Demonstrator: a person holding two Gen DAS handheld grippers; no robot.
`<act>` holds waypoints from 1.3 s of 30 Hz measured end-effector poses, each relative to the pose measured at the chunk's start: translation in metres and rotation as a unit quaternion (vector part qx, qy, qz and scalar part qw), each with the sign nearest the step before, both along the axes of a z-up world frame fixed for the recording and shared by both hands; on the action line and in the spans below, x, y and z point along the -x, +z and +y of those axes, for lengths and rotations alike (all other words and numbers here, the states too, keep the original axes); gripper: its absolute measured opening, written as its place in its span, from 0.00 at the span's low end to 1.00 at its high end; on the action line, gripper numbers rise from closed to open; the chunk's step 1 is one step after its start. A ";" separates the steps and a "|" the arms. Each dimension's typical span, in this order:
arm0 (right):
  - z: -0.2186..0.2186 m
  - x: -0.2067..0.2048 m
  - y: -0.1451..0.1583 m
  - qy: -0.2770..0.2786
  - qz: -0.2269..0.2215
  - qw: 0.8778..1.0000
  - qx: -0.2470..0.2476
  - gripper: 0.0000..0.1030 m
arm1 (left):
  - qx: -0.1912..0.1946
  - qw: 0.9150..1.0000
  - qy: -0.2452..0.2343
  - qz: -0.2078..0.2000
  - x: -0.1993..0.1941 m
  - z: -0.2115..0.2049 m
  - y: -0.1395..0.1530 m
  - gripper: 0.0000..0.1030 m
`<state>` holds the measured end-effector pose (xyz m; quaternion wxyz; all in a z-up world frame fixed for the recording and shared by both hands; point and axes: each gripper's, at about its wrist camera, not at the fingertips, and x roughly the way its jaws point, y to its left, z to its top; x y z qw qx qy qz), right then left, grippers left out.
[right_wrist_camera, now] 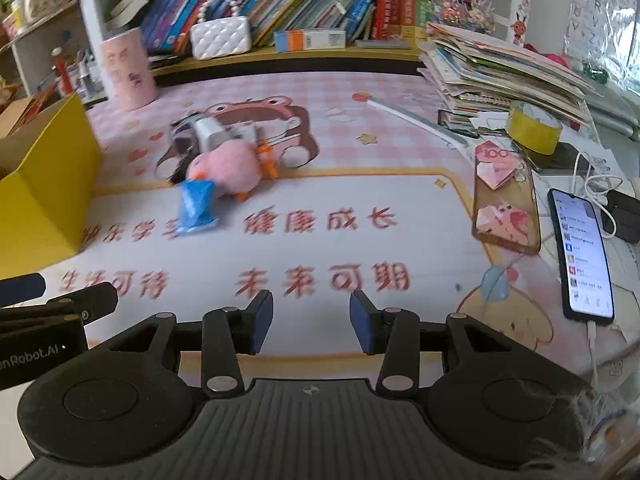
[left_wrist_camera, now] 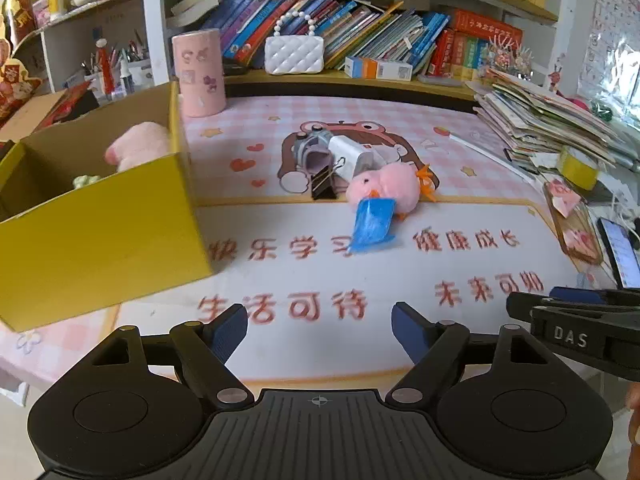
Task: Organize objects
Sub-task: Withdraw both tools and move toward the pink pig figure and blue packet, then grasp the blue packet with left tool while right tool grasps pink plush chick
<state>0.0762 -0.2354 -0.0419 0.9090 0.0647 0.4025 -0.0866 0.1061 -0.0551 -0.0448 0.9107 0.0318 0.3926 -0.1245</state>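
Observation:
A yellow cardboard box stands open at the left of the desk; it holds a pink plush and a small pale item. In the middle of the desk mat lie a pink plush duck, a blue packet, a black binder clip, a white charger block and a grey-purple item. The same pile shows in the right wrist view, with the duck and the packet. My left gripper is open and empty, well short of the pile. My right gripper is open and empty too.
A pink cylinder and a white quilted purse stand at the back by the bookshelf. A stack of papers, a yellow tape roll, a phone case and a lit phone crowd the right side.

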 end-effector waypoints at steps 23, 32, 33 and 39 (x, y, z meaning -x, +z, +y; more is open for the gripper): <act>-0.084 -0.096 -0.014 0.013 -0.056 0.995 -0.086 0.50 | -0.022 0.999 0.017 -0.017 -0.091 -0.099 -0.034 0.64; -0.074 -0.110 -0.011 0.054 -0.051 0.992 -0.105 0.64 | -0.028 0.998 0.054 0.006 -0.104 -0.091 -0.048 0.39; -0.072 -0.111 -0.010 0.058 -0.051 0.991 -0.106 0.67 | -0.029 0.998 0.060 0.006 -0.104 -0.089 -0.047 0.28; -0.053 -0.124 -0.003 0.108 -0.059 0.985 -0.120 0.85 | -0.004 0.998 0.065 0.010 -0.095 -0.067 -0.022 0.25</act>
